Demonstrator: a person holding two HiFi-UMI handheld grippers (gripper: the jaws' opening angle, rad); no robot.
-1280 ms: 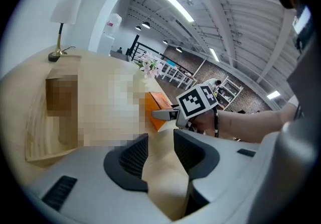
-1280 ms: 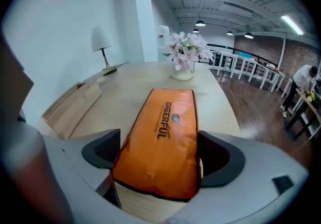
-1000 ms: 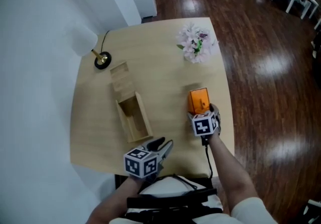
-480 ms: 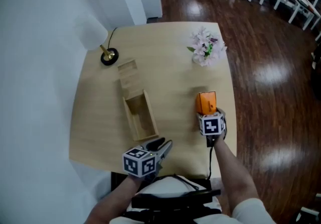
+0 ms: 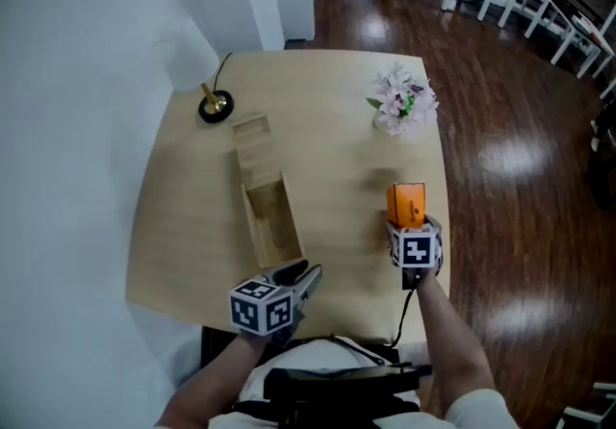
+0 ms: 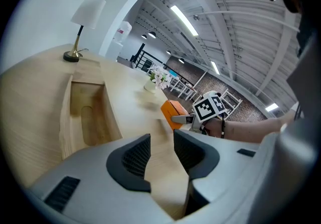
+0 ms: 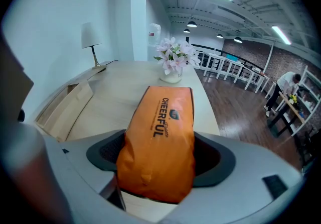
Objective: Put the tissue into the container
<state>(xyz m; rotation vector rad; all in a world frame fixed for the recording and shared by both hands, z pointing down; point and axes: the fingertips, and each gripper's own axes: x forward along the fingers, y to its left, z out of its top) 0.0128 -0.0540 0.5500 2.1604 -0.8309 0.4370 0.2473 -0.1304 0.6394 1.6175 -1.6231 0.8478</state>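
Tissue pack (image 7: 158,140) lettering, unreadable from head view

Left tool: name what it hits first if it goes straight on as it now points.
Probably the bare tabletop, short of the orange tissue pack: the left tool tilts downward. Depth is uncertain.

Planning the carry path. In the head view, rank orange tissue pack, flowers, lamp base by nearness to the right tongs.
1. Orange tissue pack: between the right tongs, which just closed on it.
2. Flowers: far right corner.
3. Lamp base: far left corner.
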